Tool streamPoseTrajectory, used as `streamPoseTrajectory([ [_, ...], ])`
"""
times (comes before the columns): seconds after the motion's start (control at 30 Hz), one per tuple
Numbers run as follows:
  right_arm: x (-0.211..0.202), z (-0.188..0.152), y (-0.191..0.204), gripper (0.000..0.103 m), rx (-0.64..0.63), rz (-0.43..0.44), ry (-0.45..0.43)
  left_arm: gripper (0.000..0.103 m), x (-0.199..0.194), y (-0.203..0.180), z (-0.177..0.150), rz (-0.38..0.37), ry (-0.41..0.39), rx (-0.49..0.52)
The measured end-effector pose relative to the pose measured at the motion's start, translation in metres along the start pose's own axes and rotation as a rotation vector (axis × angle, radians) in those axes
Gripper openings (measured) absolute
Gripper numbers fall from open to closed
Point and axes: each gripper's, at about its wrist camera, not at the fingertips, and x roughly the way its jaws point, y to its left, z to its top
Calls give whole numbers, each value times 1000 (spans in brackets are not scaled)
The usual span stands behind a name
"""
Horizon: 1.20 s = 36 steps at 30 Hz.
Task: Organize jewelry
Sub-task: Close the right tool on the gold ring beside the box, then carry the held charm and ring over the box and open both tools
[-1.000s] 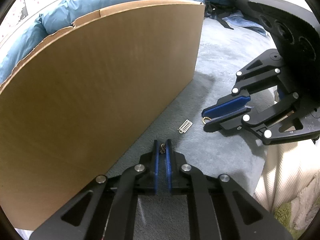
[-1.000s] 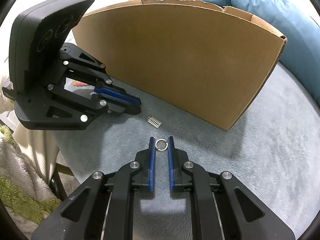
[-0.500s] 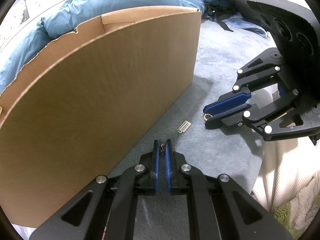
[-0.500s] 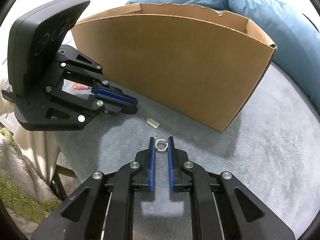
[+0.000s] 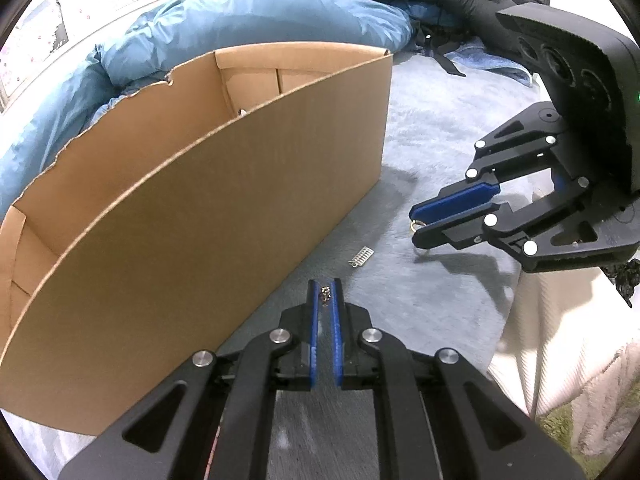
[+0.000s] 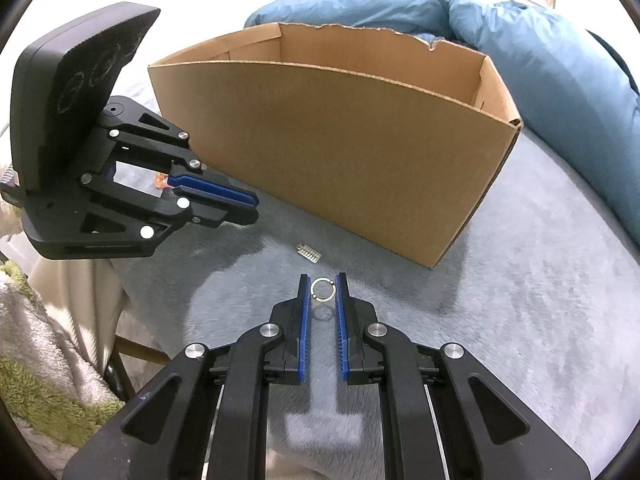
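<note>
While our left tongs [image 5: 326,294] pinch a tiny charm [image 5: 325,295] and our right tongs [image 6: 322,289] clamp a ring [image 6: 322,290], either could slip short of the box [image 6: 340,152].

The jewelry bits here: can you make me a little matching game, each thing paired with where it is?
Things:
1. gold ring
2. small dark trinket
3. little silver comb-shaped piece
4. cardboard box

Places:
A. lying loose on the grey blanket
B. pinched in the left gripper
C. standing behind the grippers, open at the top
D. held between the fingers of the right gripper

Pairs: 1-D, 2-B, 3-A, 4-C
</note>
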Motion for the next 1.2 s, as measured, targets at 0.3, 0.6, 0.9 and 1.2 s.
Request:
streamPoseTrajectory([
  [0.3,-19,-1,7,10,-2,-24,-34,5,-17,-8,1,33,-13,11],
  [0.6,-41,-2,17,10,-10,-44,-76,5,-40,-16,4,71,-42,25],
  [0.9,-62,1,27,10,-23,-55,-120,5,-61,-24,3,99,-66,38],
  [1.2,-75,8,33,10,-36,-65,-154,5,-75,-25,4,121,-89,34],
])
